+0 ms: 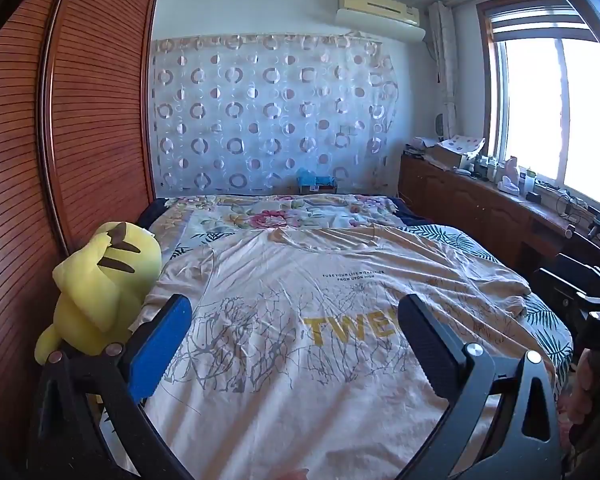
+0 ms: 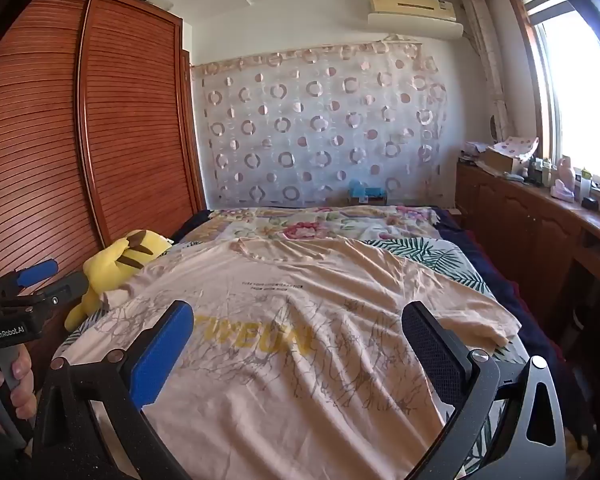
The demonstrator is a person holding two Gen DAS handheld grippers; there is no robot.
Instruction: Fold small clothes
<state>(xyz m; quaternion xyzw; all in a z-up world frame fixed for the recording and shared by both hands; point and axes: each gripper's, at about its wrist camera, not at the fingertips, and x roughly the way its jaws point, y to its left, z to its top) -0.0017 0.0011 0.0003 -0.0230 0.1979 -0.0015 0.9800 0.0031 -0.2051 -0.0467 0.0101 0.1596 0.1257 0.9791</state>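
Note:
A pale peach T-shirt [image 1: 300, 280] [image 2: 300, 300] with yellow lettering and a grey branch print lies spread flat on the bed, neck toward the far wall. My left gripper [image 1: 296, 336] hovers open over the shirt's lower half, nothing between its blue and black fingers. My right gripper [image 2: 298, 340] is open too, above the lower part of the shirt, holding nothing. In the right wrist view the left gripper [image 2: 32, 280] shows at the left edge, held by a hand. The right gripper's body pokes in at the right edge of the left wrist view.
A yellow plush toy [image 1: 100, 284] [image 2: 120, 260] leans at the bed's left edge against the louvred wooden wardrobe [image 1: 80, 120]. A floral quilt [image 1: 268, 216] covers the far bed. A cluttered wooden cabinet [image 1: 480, 200] runs under the window on the right.

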